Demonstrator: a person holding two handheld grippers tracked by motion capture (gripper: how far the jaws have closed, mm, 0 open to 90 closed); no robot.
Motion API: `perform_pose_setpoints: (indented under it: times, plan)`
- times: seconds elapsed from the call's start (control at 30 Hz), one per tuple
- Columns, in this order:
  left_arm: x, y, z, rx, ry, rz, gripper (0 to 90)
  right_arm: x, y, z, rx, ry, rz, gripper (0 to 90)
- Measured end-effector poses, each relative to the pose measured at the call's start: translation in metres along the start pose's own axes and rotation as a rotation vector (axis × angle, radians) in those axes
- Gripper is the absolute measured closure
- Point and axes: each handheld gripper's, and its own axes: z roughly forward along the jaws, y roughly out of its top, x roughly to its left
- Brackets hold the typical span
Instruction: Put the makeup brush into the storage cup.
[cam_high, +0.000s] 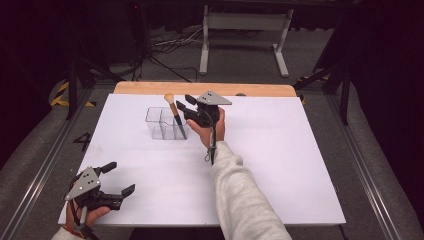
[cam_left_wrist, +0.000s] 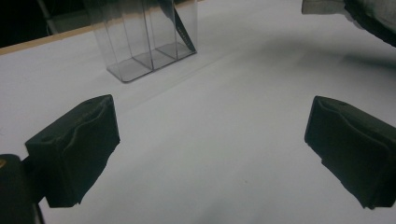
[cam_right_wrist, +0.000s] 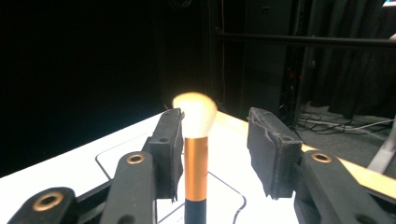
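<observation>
A makeup brush (cam_high: 174, 114) with a black handle, copper ferrule and pale bristles stands tilted in the right end of a clear plastic organizer (cam_high: 159, 123) at the middle back of the table. My right gripper (cam_high: 184, 102) is level with the brush's upper part, jaws on either side of it. In the right gripper view the brush (cam_right_wrist: 196, 144) stands close against the left jaw, with a clear gap to the right jaw, so my right gripper (cam_right_wrist: 215, 127) is open. My left gripper (cam_high: 121, 177) rests open at the front left corner, with only bare table between its jaws (cam_left_wrist: 210, 149). The organizer (cam_left_wrist: 140, 42) lies beyond it.
A white sheet (cam_high: 280, 165) covers the table, with a wooden strip (cam_high: 150, 88) along the far edge. Behind the table stand a white metal frame (cam_high: 245, 22) and floor cables (cam_high: 170, 42). A grey sleeve (cam_high: 240, 195) crosses the table's front middle.
</observation>
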Motion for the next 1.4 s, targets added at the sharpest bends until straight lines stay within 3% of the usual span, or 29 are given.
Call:
perform_pose_setpoints:
  times: [0.27, 0.63, 1.13, 1.4]
  plan:
    - [-0.001, 0.0, -0.001, 0.008, 0.001, 0.003, 3.7, 0.0, 0.015, -0.022, -0.028, -0.035, -0.048, 47.4]
    - [-0.002, 0.0, -0.001, 0.015, 0.006, 0.013, 3.7, -0.002, 0.027, -0.052, -0.031, -0.068, -0.105, 43.1]
    - [-0.003, 0.001, 0.001, 0.02, 0.005, 0.018, 3.6, -0.005, 0.029, -0.085, -0.005, -0.1, -0.146, 36.5]
    - [-0.003, 0.001, 0.001, 0.02, 0.006, 0.018, 3.7, -0.007, 0.029, -0.099, -0.017, -0.124, -0.146, 31.6]
